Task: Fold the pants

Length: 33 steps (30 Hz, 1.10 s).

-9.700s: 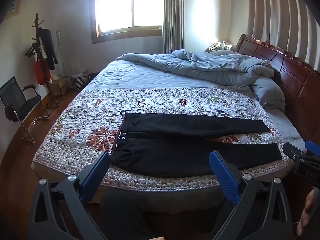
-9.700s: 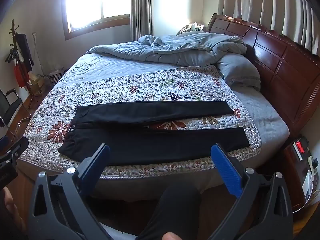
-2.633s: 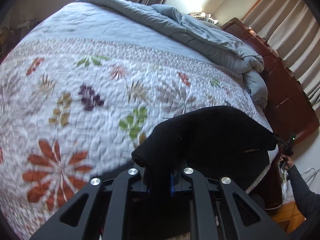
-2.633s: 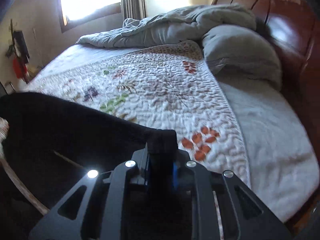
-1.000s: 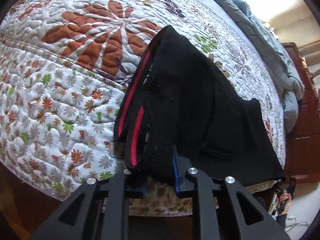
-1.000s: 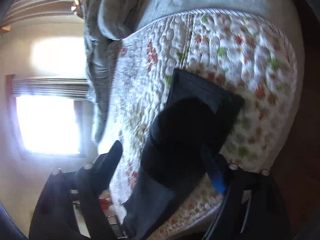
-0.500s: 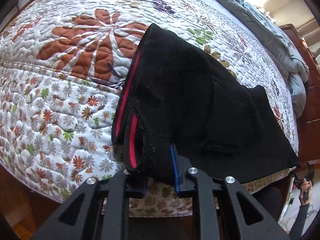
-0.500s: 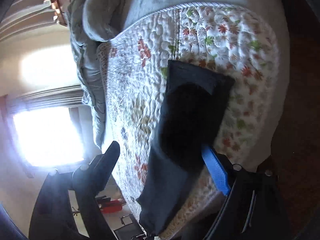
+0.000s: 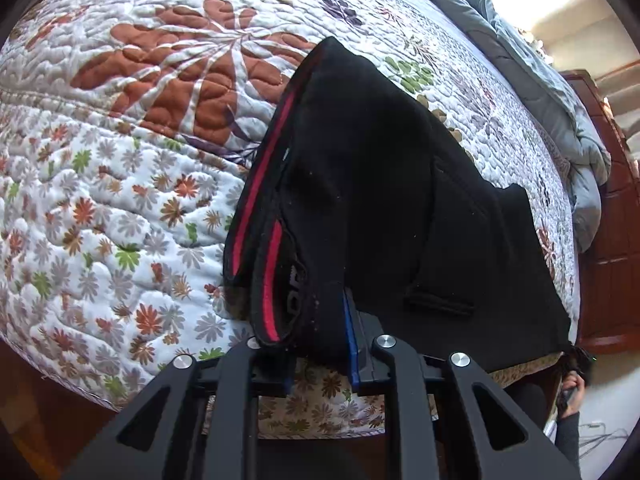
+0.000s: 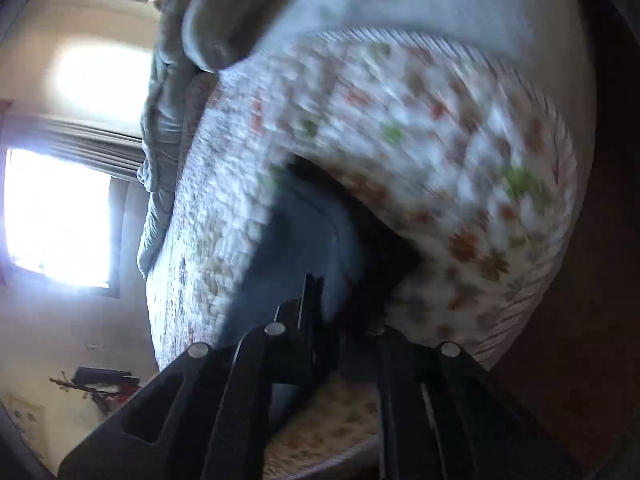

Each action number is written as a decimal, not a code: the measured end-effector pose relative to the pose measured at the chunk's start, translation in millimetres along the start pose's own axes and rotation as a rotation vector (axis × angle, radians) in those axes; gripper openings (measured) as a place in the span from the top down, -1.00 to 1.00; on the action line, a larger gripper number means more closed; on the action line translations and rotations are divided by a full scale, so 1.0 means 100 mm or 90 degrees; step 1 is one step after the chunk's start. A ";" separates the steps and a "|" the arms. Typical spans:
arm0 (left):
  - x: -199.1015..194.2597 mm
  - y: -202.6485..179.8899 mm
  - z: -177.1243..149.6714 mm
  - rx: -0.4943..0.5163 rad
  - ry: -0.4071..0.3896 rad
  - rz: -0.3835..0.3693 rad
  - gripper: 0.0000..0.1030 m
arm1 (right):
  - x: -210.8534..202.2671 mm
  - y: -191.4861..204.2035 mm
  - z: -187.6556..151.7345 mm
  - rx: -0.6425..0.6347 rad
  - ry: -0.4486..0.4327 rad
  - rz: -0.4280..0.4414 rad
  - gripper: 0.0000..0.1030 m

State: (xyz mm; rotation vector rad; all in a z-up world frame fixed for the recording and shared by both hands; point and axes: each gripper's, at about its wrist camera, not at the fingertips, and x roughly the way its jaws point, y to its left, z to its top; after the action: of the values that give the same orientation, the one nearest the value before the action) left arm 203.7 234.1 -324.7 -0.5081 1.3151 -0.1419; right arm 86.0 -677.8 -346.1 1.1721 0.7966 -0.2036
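Clamped tight on the waistband, my left gripper pinches the near corner of the black pants at the front edge of the bed, its blue pads pressed into a thick bunch of fabric. Two red stripes run along the inside of the waistband, and white lettering sits in the fold beside them, but it is curled over and I cannot read it. From there the pants lie doubled over on the floral quilt, stretching away to the right toward the far corner, with the grey duvet bunched beyond them and the wooden headboard at the right edge. A hand in a dark sleeve shows low at the right. My right gripper has just snapped closed: half a second ago its fingers stood wide around the leg end, and now they meet on the dark hem of the pants at the quilt's edge. That view is blurred with motion, so I cannot make out any writing there. My left grip looks unchanged from a second ago.
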 end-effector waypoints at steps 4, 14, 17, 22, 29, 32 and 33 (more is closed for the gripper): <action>-0.03 -0.03 0.02 0.008 0.003 0.006 0.55 | -0.15 0.03 -0.04 0.007 -0.027 0.074 -0.21; -0.01 -0.03 0.01 -0.038 -0.014 0.010 0.65 | 0.07 0.47 0.02 -0.067 -0.025 0.062 0.91; 0.05 -0.01 -0.02 -0.036 -0.018 0.013 0.65 | 0.08 0.43 -0.03 -0.082 -0.031 0.046 0.91; 0.03 0.06 -0.06 -0.027 -0.038 -0.015 0.57 | 0.10 0.11 0.02 -0.037 0.019 0.022 0.39; 0.04 0.00 -0.16 -0.014 -0.069 -0.041 0.19 | -0.62 0.42 0.20 -0.142 -0.033 -0.069 0.05; 0.04 -0.03 -0.17 -0.018 -0.079 -0.043 0.17 | -0.53 0.58 0.06 -0.140 0.013 -0.024 -0.12; 0.03 -0.01 -0.16 -0.025 -0.081 -0.051 0.16 | -0.43 0.60 0.00 -0.129 0.030 -0.007 -0.22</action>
State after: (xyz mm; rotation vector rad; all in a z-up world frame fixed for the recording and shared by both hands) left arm 189.1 227.2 -329.2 -0.5948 1.1755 -0.1474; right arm 87.0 -664.3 -273.0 0.9837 0.8456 -0.1021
